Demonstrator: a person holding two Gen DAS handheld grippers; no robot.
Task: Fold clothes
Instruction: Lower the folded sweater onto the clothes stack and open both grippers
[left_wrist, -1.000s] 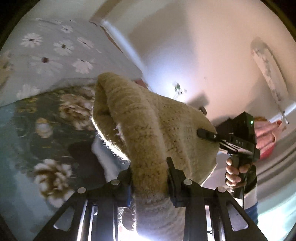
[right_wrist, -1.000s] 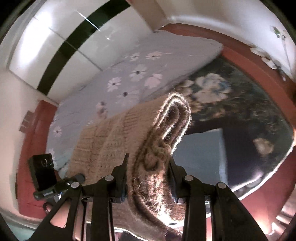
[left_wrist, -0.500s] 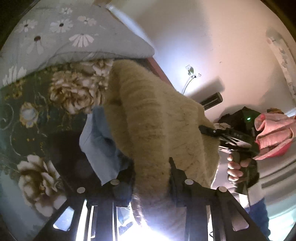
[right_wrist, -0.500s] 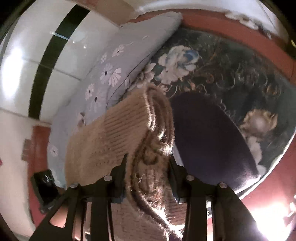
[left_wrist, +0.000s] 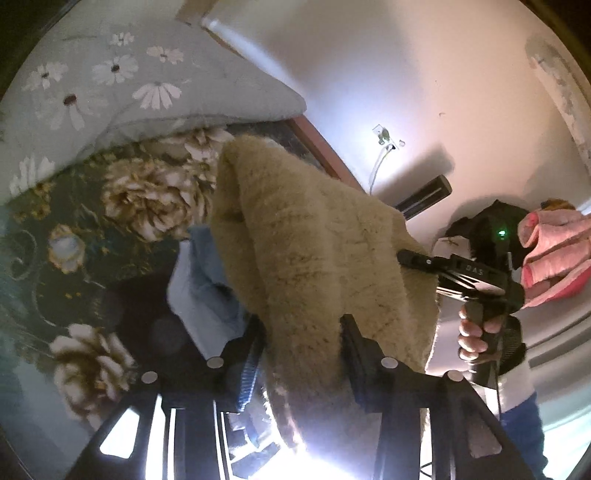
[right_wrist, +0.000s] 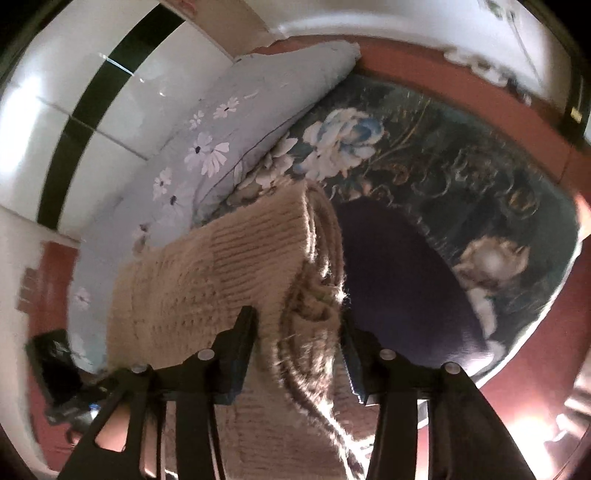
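A bed with a dark floral cover (right_wrist: 461, 177) carries a pale daisy-print quilt (left_wrist: 110, 81) – folded along one side. White wall (left_wrist: 388, 74) behind; glossy white wardrobe panels (right_wrist: 74, 92) with a black stripe.

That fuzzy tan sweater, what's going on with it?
A person holds a two-fingered tool in each hand, and both are clamped on the tan sweater. The left gripper and right gripper each pinch a bunched edge, holding it above the dark floral bedspread, mid-fold.
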